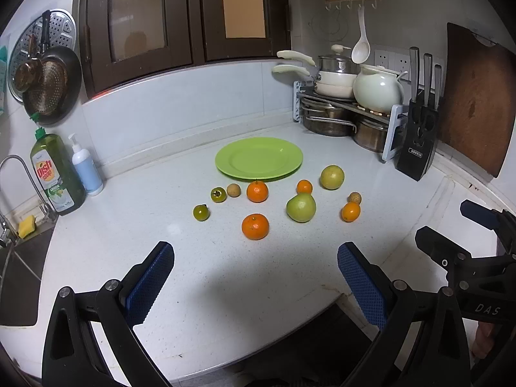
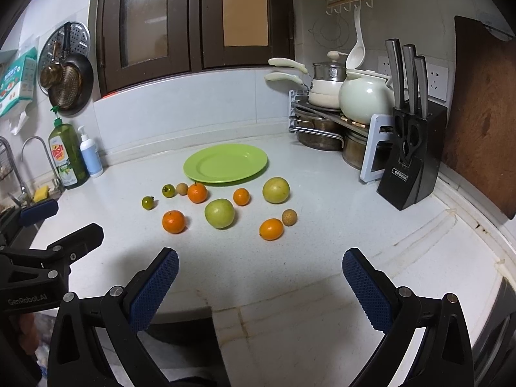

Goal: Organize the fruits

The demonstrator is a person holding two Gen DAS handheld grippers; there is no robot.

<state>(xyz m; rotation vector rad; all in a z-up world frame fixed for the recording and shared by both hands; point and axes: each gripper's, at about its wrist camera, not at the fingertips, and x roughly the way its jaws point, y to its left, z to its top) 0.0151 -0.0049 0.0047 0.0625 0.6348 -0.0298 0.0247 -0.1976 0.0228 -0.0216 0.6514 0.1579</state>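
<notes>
A green plate (image 1: 259, 158) (image 2: 225, 163) lies empty on the white counter. In front of it lie several fruits: a near orange (image 1: 255, 226) (image 2: 173, 221), a far orange (image 1: 257, 191) (image 2: 197, 192), a green pear-like fruit (image 1: 301, 207) (image 2: 219, 213), a yellow-green round fruit (image 1: 332, 177) (image 2: 276, 190), small oranges (image 1: 351, 211) (image 2: 271, 229), two small green tomatoes (image 1: 201, 212) (image 2: 148, 202) and brown longans (image 1: 233, 190) (image 2: 289, 217). My left gripper (image 1: 254, 277) is open and empty, short of the fruits. My right gripper (image 2: 259, 282) is open and empty too.
A pot rack (image 1: 342, 109) (image 2: 335, 119) and a black knife block (image 1: 417, 148) (image 2: 409, 167) stand at the back right, beside a wooden board (image 1: 477, 103). A dish soap bottle (image 1: 58, 174) (image 2: 66, 158), a pump bottle and the sink (image 1: 16, 258) are at the left.
</notes>
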